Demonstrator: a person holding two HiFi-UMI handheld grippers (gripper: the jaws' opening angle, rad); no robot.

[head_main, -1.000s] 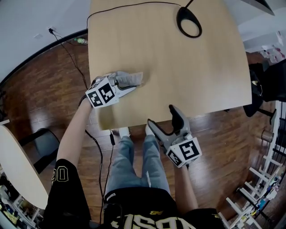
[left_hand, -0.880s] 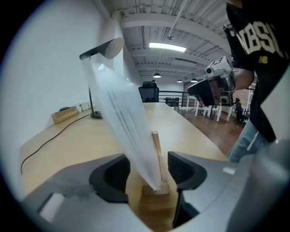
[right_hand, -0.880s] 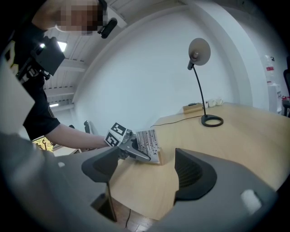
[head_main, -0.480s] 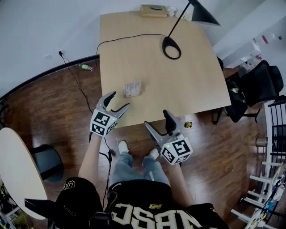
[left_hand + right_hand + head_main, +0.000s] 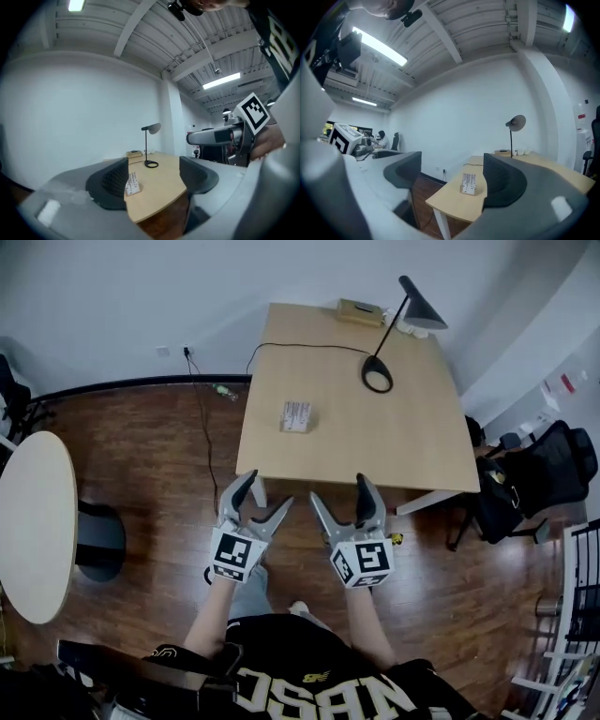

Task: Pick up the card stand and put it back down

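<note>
The card stand point(image 5: 296, 416), a small white rack with cards, stands on the left half of the wooden table point(image 5: 375, 442). Nothing holds it. My left gripper point(image 5: 265, 491) hangs open over the floor, short of the table's near edge. My right gripper point(image 5: 337, 488) is beside it, also off the table; its jaws are opening with nothing between them. The left gripper view shows the card stand point(image 5: 132, 183) far ahead, seen past the left pad, between the empty jaws point(image 5: 152, 180). In the right gripper view the card stand point(image 5: 468, 183) is also far ahead, beyond the open jaws point(image 5: 452, 180).
A black desk lamp point(image 5: 378, 379) with a cable stands on the table's far right, and a small box point(image 5: 361, 310) lies at its far edge. A round table point(image 5: 33, 521) is at the left, a black chair point(image 5: 553, 465) at the right. The floor is wood.
The left gripper was shut on the card stand a second ago; it has let go and opened. Both grippers have drawn back from the table to over the floor.
</note>
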